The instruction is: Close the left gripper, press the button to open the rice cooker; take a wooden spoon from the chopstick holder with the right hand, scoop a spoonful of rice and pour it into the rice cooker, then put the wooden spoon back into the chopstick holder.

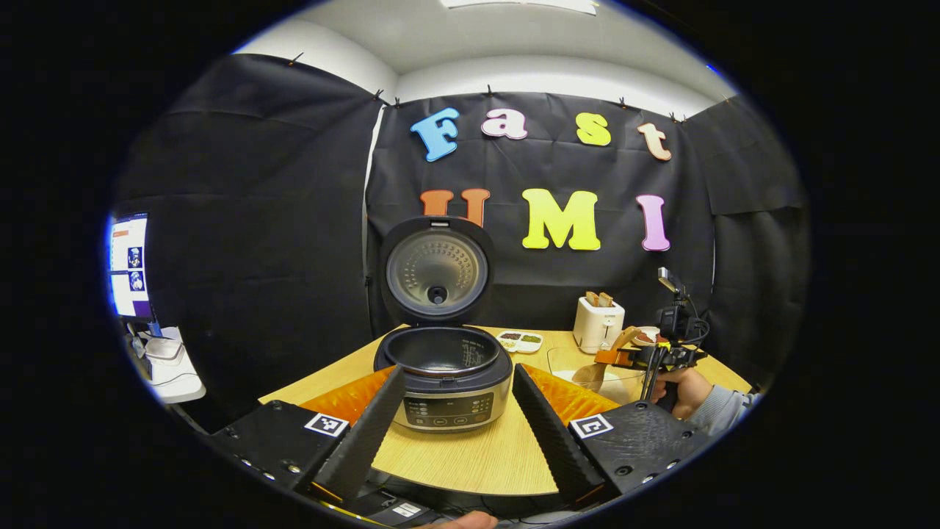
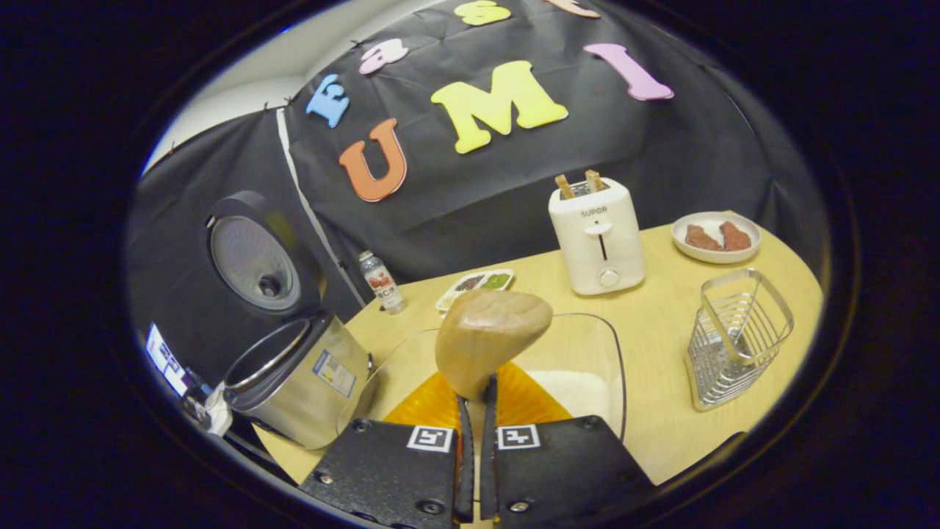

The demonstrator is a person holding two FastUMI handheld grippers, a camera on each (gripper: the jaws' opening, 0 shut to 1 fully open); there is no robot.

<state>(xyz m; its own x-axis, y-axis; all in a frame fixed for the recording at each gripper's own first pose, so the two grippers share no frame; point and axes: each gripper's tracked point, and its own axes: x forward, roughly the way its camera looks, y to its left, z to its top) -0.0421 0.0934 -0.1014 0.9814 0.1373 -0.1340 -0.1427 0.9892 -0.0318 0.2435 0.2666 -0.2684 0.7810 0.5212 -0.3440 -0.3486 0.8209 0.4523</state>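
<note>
The rice cooker stands open on the wooden table, its lid upright and the inner pot showing. My left gripper is open, its fingers spread either side of the cooker's front and holding nothing. My right gripper is shut on the handle of the wooden spoon. The spoon head points up and away, over the glass bowl that holds white rice. Whether rice lies in the spoon I cannot tell. The wire chopstick holder stands to the right. In the left gripper view the right gripper holds the spoon over the bowl.
A white toaster with bread stands behind the bowl, with a plate of meat to its right. A small dish of beans and a bottle sit near the back wall. The cooker is left of the bowl.
</note>
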